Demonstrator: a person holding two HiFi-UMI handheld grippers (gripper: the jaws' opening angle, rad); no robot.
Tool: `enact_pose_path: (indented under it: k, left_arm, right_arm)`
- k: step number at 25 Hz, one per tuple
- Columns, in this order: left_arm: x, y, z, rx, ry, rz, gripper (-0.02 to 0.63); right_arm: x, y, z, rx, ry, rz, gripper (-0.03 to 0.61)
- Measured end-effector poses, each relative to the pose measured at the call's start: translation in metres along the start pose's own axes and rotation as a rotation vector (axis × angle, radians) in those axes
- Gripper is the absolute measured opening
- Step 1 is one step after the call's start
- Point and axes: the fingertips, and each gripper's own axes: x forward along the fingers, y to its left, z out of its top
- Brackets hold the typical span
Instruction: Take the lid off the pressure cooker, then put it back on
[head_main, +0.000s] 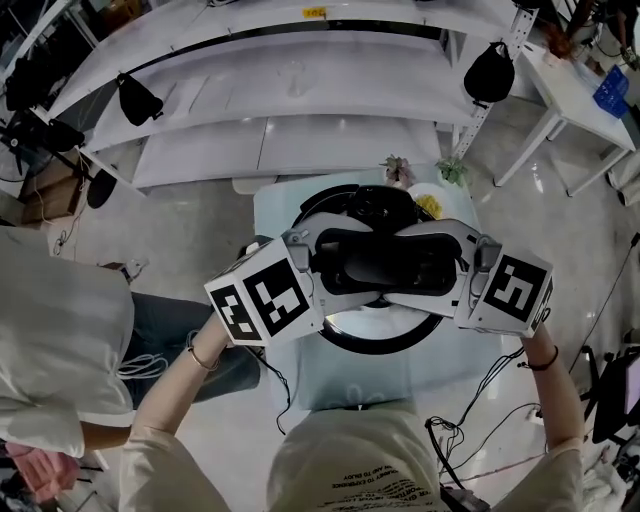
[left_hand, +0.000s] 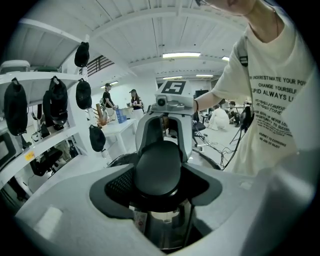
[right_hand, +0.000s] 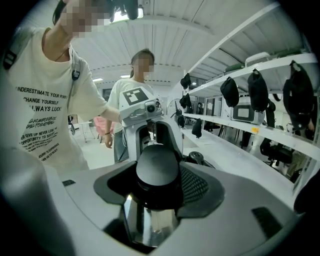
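Plainly the lid (head_main: 385, 318) is over the pressure cooker (head_main: 382, 346) and not set down anywhere else. Its pale top shows inside the cooker's dark rim, and its black handle (head_main: 385, 262) runs across the middle from nine o'clock to three o'clock. We cannot tell whether the lid is seated and locked or already raised a little off the rim.

We have the left gripper (head_main: 322, 265) on the handle from nine o'clock and the right gripper (head_main: 458, 268) from three o'clock. In both gripper views the rounded black handle fills the gap between the jaws. The jaws stand wide, with their meshed pads against its sides, so both are clamped on it.

We judge the grasp as made and the lid as under our control. The lid is not visibly clear of the pot, so either the removal is barely begun or the return is nearly finished. These views do not settle which. At the least, seating the lid and letting go are still left.

The cooker takes up most of a small desk (head_main: 298, 372). At one o'clock there is a plate (head_main: 428, 205) of something yellow and two small plants (head_main: 397, 168). Long white shelves (head_main: 300, 90) curve past at twelve o'clock, and a seated person (head_main: 60, 340) is at nine o'clock.
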Motion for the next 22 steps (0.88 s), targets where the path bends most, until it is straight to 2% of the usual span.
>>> enact_pose_path:
  k: [11,22]
  left_arm:
    - [0.04,-0.037,0.036,0.047,0.007,-0.059,0.293]
    - [0.098,-0.086,0.07,0.043,0.02,-0.092,0.293]
  right_arm:
    - [-0.055,0.027,-0.023,0.029,-0.005,-0.064,0.27]
    - [-0.118,0.062,-0.065,0.048,0.01,-0.076,0.27]
